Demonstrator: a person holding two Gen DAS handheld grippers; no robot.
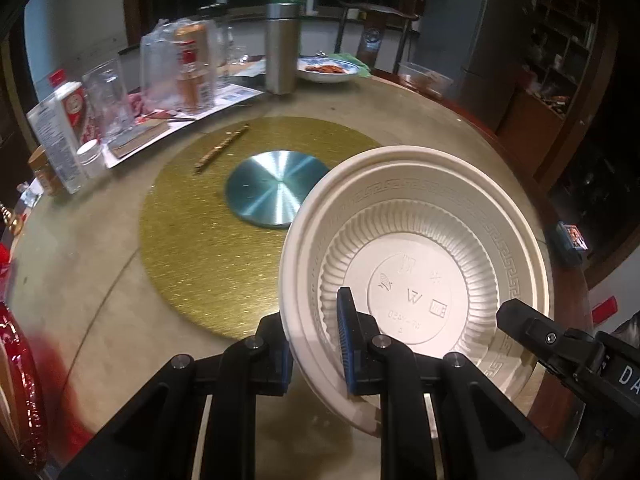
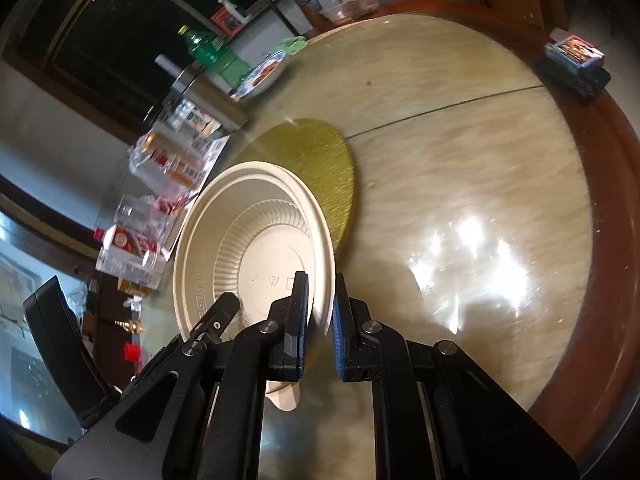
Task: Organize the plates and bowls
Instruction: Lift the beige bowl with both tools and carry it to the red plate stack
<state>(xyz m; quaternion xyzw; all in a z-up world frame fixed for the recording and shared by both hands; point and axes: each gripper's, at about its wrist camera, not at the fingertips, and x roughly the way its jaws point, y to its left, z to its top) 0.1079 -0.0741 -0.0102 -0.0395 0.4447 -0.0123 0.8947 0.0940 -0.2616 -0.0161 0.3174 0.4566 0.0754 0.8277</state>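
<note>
A cream plastic bowl (image 1: 420, 264) with a ribbed wall and a key-pattern rim is held tilted above the round table; what may be a second one is nested in it. My left gripper (image 1: 316, 344) is shut on the bowl's near rim, one blue pad (image 1: 345, 332) inside and the other outside. My right gripper (image 2: 322, 320) is shut on the opposite rim of the same bowl (image 2: 256, 236). The right gripper's black finger (image 1: 532, 328) shows at the bowl's right edge in the left wrist view.
A gold disc (image 1: 224, 220) with a steel hub (image 1: 272, 188) lies at the table centre, a gold stick (image 1: 222, 147) on it. Bottles, glasses, boxes and a steel flask (image 1: 282, 48) crowd the far left. A dish of food (image 1: 326, 68) sits at the back. A card box (image 2: 576, 54) lies near the table's red-brown rim (image 2: 600, 320).
</note>
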